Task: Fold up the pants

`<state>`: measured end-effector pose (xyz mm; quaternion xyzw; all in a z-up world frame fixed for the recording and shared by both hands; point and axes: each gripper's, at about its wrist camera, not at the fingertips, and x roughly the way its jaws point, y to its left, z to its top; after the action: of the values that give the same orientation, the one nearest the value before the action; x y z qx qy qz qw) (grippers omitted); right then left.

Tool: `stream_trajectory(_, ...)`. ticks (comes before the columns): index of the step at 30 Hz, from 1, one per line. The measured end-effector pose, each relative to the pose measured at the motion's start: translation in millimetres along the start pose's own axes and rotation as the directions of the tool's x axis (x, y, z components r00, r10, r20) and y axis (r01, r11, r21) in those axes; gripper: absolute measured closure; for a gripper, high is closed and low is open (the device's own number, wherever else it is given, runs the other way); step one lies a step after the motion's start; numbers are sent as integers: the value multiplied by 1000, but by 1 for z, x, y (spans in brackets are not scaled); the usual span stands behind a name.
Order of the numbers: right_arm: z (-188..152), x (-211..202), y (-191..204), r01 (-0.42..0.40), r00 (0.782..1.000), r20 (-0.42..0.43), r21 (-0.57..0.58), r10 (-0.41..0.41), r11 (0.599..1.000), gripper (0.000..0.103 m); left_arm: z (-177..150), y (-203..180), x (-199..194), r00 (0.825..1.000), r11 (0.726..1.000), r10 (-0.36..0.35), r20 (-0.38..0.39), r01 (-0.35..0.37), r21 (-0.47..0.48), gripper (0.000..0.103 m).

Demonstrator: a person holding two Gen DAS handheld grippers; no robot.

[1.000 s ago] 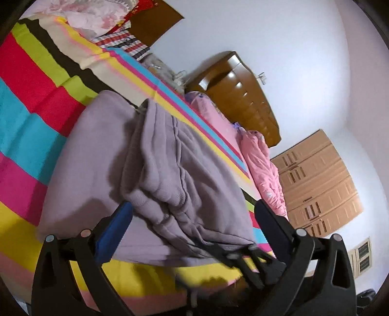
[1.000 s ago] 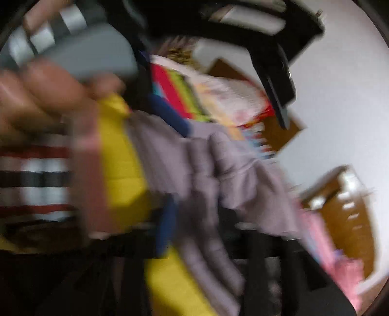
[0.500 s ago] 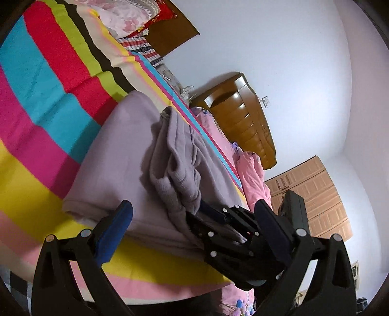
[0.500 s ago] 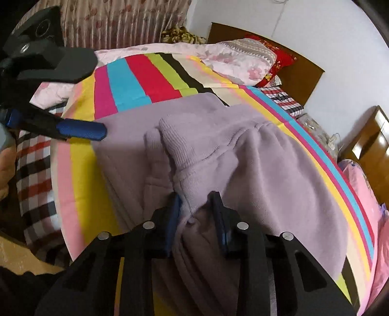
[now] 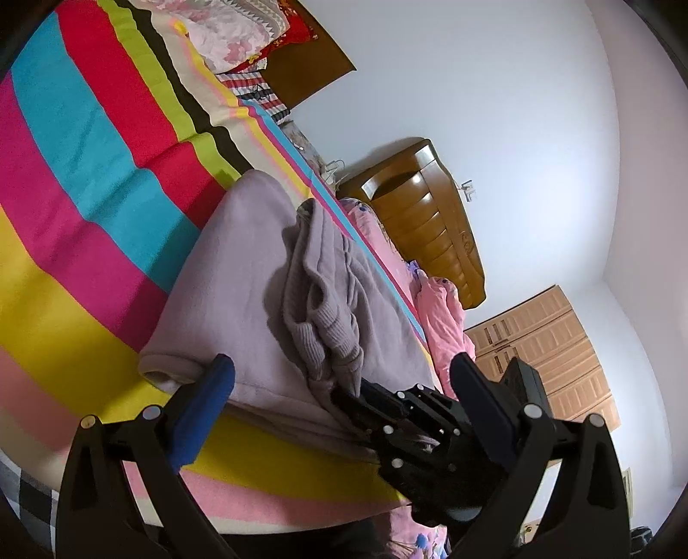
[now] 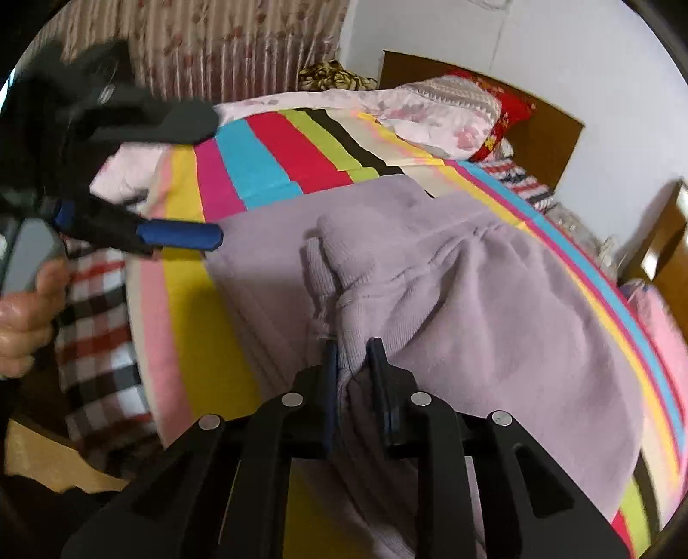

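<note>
Lilac knit pants (image 5: 241,275) lie folded on the striped blanket (image 5: 86,172), their ribbed cuffs (image 5: 318,331) bunched on top. In the right wrist view my right gripper (image 6: 352,348) has a raised fold of the pants (image 6: 494,301) between its pads. The pads still press on the cloth while the jaws are opening slightly. Its black body (image 5: 408,421) reaches in low from the right in the left wrist view. My left gripper (image 5: 342,365) stands open at the near edge of the pants and holds nothing. From the right wrist it appears at the left as the left gripper (image 6: 213,178).
Pillows (image 5: 232,38) and a dark headboard (image 6: 554,142) are at the bed's far end. A wooden dresser (image 5: 430,223), a pink quilt (image 5: 443,318) and a wardrobe (image 5: 546,344) lie beyond the bed. A plaid sheet (image 6: 99,335) hangs at the near side, by a hand (image 6: 26,314).
The right gripper swung in from a blurred pass and closed on a fold of the pants. The left gripper shifted toward the near edge of the pants and stayed open.
</note>
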<state>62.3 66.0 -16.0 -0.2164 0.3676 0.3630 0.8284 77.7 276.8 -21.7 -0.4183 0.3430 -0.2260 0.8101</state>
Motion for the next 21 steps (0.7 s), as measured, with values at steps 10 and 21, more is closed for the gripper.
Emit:
stream_trajectory(10,-2,0,3,-80,996,-29,6,80,997,33,-3,2,-7,1000,1000,-3,12,3,5,3)
stream_trajectory(21,18,7,-8,-29,998,-50,79,33,996,68,-3,9,-18,999,1000,-15,32,16,-8,3)
